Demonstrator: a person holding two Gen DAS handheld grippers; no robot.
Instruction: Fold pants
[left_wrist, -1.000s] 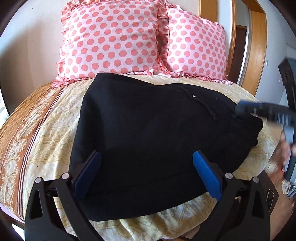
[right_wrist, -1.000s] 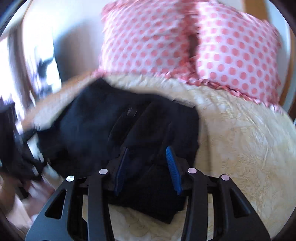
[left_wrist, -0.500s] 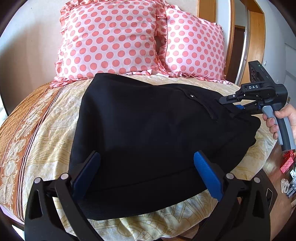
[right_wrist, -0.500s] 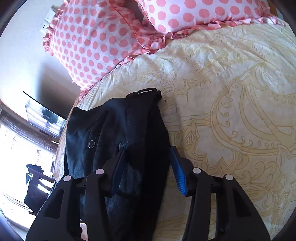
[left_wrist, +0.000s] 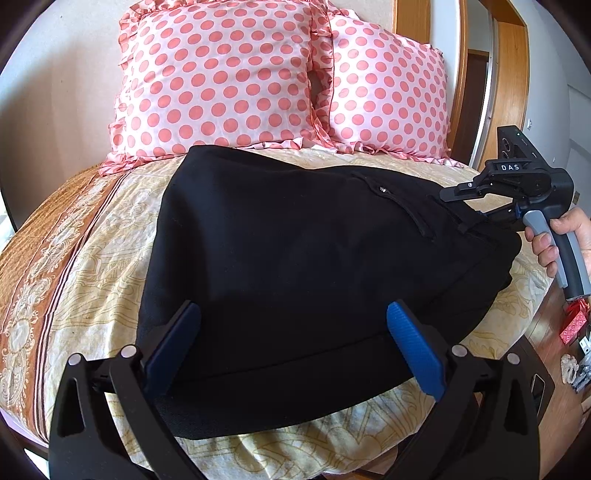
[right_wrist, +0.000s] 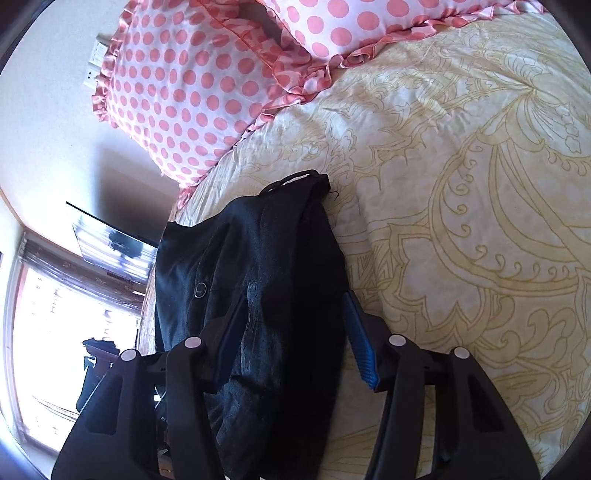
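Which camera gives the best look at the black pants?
The left wrist view: the pants lie spread over the bed, nearly whole, their far right edge between the right gripper's fingers. The right wrist view shows only that bunched end up close, between blue pads.

Matt black cloth pants (left_wrist: 295, 258) lie on a printed cotton-like bedspread (left_wrist: 92, 266); 2 satiny, glossy polka-dot pillows (left_wrist: 218, 77); varnished wooden door frame (left_wrist: 513, 85); ribbed blue plastic pads (left_wrist: 413, 350).
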